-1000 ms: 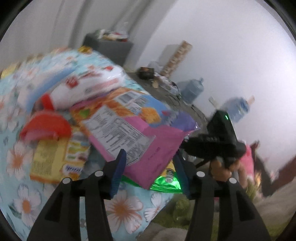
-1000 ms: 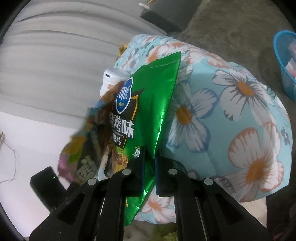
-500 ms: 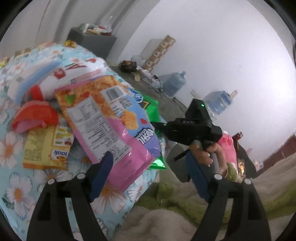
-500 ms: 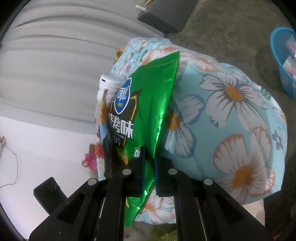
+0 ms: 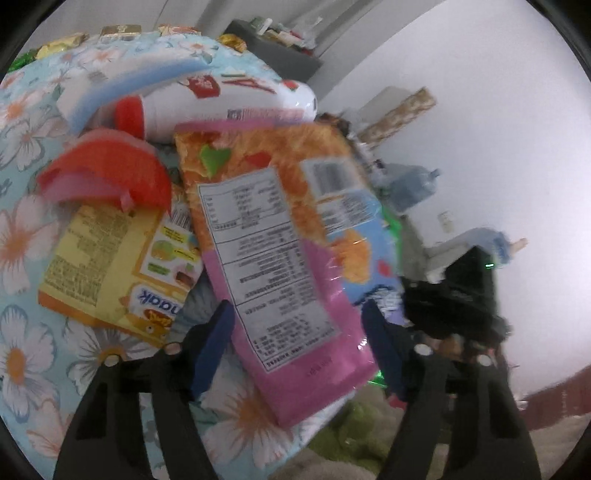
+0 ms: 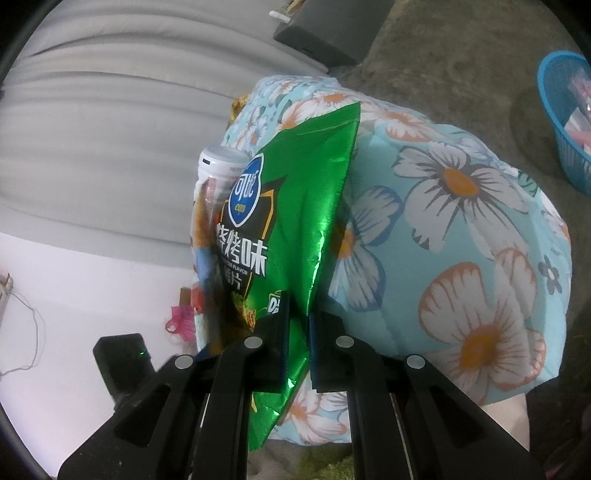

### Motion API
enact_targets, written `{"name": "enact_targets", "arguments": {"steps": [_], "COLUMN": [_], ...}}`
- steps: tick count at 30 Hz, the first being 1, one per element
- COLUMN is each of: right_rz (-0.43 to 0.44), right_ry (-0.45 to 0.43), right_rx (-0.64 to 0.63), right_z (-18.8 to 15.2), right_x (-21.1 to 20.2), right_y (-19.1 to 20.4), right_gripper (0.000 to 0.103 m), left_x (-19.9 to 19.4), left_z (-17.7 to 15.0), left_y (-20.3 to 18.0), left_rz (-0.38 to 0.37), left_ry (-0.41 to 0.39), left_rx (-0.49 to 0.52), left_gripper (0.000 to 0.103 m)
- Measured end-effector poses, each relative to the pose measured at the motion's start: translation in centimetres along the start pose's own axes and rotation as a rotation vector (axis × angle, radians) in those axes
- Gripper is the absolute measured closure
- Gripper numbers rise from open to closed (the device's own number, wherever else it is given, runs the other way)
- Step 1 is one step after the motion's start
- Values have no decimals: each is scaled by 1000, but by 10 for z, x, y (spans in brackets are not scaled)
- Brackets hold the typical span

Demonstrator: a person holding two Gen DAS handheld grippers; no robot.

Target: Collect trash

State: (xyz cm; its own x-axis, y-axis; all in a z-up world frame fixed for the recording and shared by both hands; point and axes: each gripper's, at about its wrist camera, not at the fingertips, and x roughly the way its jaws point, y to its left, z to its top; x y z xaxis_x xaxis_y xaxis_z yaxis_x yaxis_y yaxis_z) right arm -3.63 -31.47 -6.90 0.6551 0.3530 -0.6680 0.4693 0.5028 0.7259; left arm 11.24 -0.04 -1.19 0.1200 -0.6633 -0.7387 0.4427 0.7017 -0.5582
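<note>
A pink and orange snack bag lies label-up on the flower-print tablecloth. Its lower end sits between the fingers of my left gripper, whose jaws are closing; the blue pads are not pressing on it. Beside the bag lie a yellow snack packet, a red wrapper and a white bottle with a red cap. My right gripper is shut on the lower edge of a green chip bag, which hangs upright beside the table.
A blue basket with wrappers in it stands on the floor at the far right. Small gold wrappers lie at the table's far edge. Water jugs stand by the white wall, and a green rug lies below the table edge.
My left gripper spread its fingers, dropped toward the table and now narrows around the pink bag's lower end. The right gripper keeps hold of the green bag in the same place.
</note>
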Motion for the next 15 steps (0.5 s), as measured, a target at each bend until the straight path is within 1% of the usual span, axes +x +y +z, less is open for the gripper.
{"name": "enact_targets", "arguments": {"steps": [1, 5, 7, 11, 15], "right_rz": [0, -5, -6, -17, -24], "right_ry": [-1, -10, -14, -28, -42], "right_rx": [0, -2, -1, -4, 1], "right_z": [0, 0, -1, -4, -4], "right_x": [0, -3, -4, -12, -20], "right_y": [0, 1, 1, 0, -3], "right_gripper": [96, 96, 96, 96, 96], "left_x": [2, 9, 12, 22, 22], "left_z": [0, -3, -7, -18, -24], "left_y": [-4, -21, -28, -45, -53], "left_rz": [23, 85, 71, 19, 20], "left_ry": [-4, -11, 2, 39, 38], "left_rx": [18, 80, 109, 166, 207], "left_gripper": [40, 53, 55, 55, 55]}}
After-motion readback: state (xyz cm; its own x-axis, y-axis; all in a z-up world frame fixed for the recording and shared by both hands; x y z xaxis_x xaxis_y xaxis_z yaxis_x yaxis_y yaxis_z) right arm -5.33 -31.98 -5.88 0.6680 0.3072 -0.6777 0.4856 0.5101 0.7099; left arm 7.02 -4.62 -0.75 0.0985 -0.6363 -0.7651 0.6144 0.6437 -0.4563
